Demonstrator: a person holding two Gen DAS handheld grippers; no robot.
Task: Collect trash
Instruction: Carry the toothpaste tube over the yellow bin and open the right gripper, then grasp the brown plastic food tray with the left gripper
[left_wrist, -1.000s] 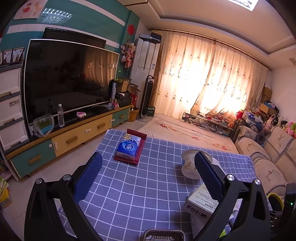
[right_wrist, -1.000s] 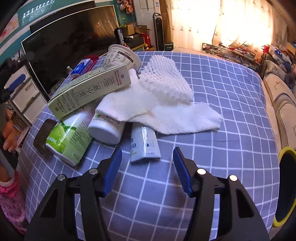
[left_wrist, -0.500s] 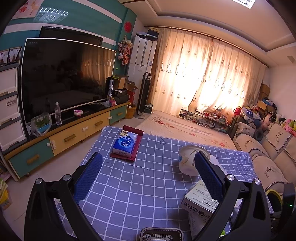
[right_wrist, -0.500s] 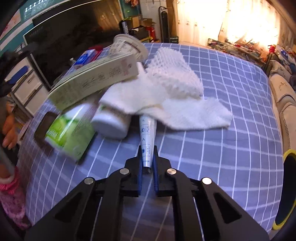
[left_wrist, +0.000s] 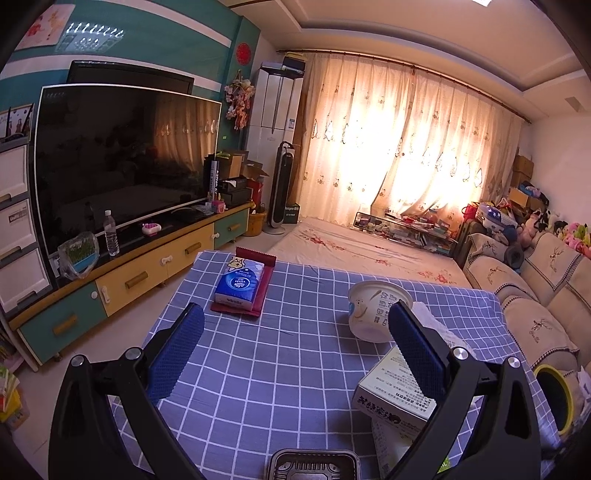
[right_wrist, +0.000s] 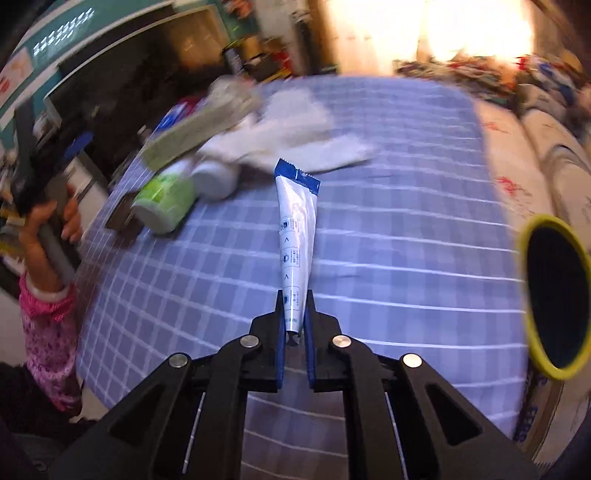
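Since a second ago the right gripper (right_wrist: 294, 314) has closed on the white-and-blue squeezed tube (right_wrist: 297, 236) and carried it clear of the trash pile, so the tube now sticks out ahead of the fingers above the blue checked tablecloth (right_wrist: 406, 229). Its jaws are pinched narrow on the tube's cap end, and the gripper tilts steeply down toward the table. The left gripper (left_wrist: 295, 343) has barely shifted; its jaws stand wide with nothing between them, aimed a little below level across the table.

The blurred right wrist view alone shows the pile: a green-labelled bottle (right_wrist: 166, 195), a white bottle (right_wrist: 216, 179), a pale green carton (right_wrist: 195, 133) and white cloths (right_wrist: 291, 136), plus a yellow-rimmed black bin (right_wrist: 554, 295) at the right edge and a hand (right_wrist: 48, 221) in a pink sleeve holding the other gripper. The left wrist view alone shows a blue tissue pack (left_wrist: 241, 282) on a red tray, a white paper bowl (left_wrist: 373, 310) and a black plastic tray (left_wrist: 314, 465).
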